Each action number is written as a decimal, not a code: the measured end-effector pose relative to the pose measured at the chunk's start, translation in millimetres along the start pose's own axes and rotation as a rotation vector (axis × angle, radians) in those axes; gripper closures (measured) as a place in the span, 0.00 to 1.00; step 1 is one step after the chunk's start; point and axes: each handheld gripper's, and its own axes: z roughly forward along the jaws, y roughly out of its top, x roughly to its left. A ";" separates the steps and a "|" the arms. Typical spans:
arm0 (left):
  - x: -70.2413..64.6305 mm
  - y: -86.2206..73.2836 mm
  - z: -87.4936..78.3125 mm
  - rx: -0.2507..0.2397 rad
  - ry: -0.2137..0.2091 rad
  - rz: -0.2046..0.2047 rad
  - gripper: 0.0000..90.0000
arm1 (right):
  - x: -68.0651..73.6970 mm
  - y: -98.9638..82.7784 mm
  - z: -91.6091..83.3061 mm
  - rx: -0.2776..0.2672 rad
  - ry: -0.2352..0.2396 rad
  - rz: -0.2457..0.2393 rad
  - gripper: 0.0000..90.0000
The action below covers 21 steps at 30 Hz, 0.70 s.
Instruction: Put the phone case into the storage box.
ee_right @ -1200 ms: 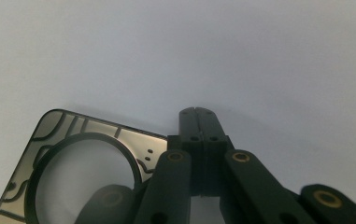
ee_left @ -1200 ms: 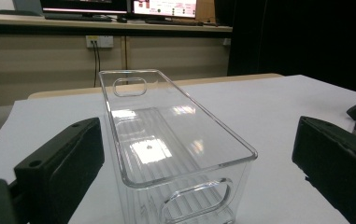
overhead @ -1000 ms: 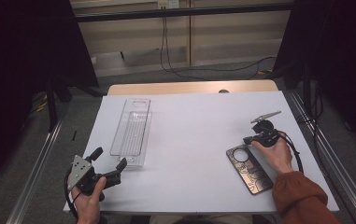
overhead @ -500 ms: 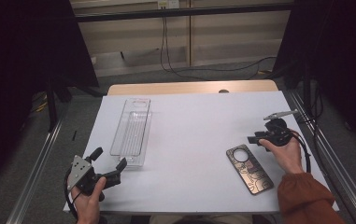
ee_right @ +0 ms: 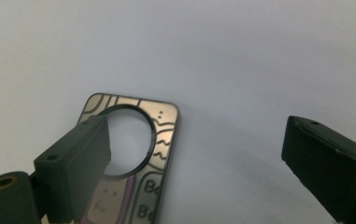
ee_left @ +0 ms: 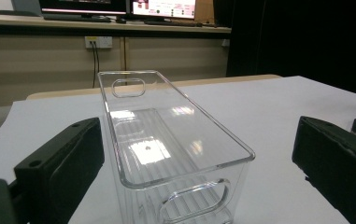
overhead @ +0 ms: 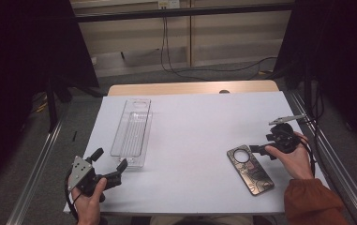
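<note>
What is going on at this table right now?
A person works at a white table with a gripper in each hand. The right gripper, whose jaws have just been opening, sits beside a dark patterned phone case with a round camera hole, which lies flat, with nothing between the jaws. The left gripper, open, points at the near end of a clear, long plastic bin, not touching it.

Phone case (overhead: 251, 169): dark metallic brown-grey, glossy, black line-drawn doodles and lettering, round camera cutout; purple tint on lower part in right gripper view (ee_right: 133, 154). Bin (overhead: 132, 132): clear, colourless plastic, ribbed floor catching white glare. Table cover (overhead: 199, 126): plain white. Tabletop edge (overhead: 190, 87) at far side: pale wood. Left gripper (overhead: 110, 162): black, grey plate on top. Right gripper (overhead: 256, 150): black, grey plate. Sleeve (overhead: 313, 204) at right hand: rust orange. Backdrop: black curtains, beige wall.
</note>
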 end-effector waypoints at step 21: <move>0.5 0.1 0.0 -0.002 -0.002 0.000 0.03 | 32.0 -15.9 2.7 0.132 0.063 -0.008 0.08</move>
